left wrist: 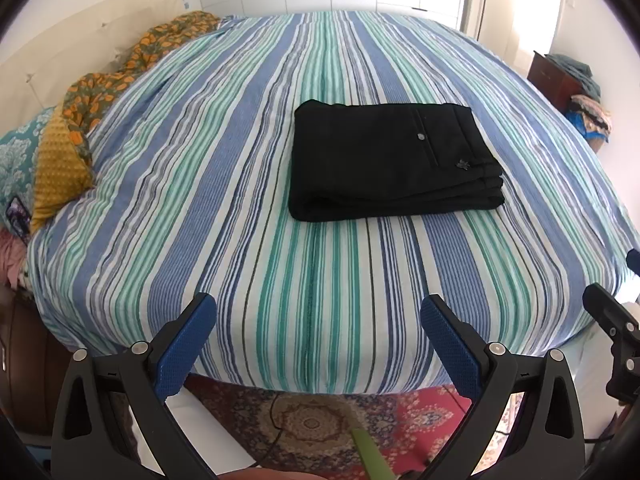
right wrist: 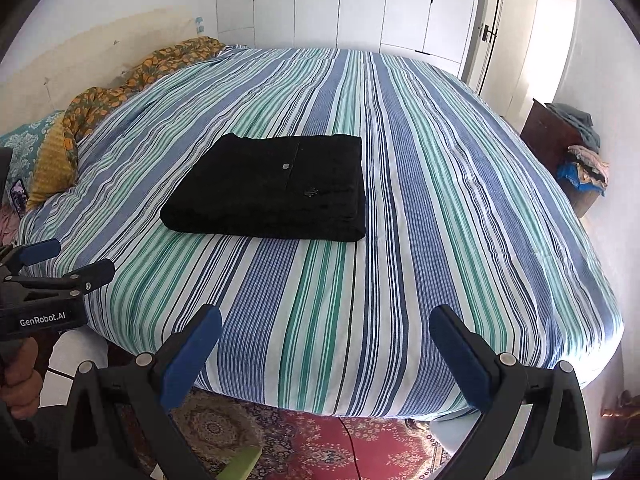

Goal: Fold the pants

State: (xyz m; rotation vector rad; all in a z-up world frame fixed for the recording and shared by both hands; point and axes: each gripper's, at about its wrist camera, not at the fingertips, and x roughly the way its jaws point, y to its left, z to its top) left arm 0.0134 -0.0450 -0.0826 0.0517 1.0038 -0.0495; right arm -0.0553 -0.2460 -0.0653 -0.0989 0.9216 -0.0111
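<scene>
Jaws spread wide on both grippers, nothing between them, and both hang off the near edge of the bed (left wrist: 320, 300), over the rug (right wrist: 320, 444). Left gripper (left wrist: 318, 322): blue pads apart, striped cover straight ahead. Right gripper (right wrist: 326, 334): same story, open and empty.

Out beyond the jaws sit the pants (left wrist: 394, 160), black, already folded into a thick flat block on the cover, well apart from both grippers. From the left jaws they lie ahead and a touch right; from the right jaws, ahead and off to the left, so they sit roughly between the two, neither clearly nearer. Long axis runs across, side to side; stacked edges face the jaws, and a pocket button (right wrist: 285, 167) shows on top.

By the look of it, the fold is done.

Writing: "GenRobot.AI" in white on the left gripper's body, readable in the right view. Nothing else legible.
</scene>
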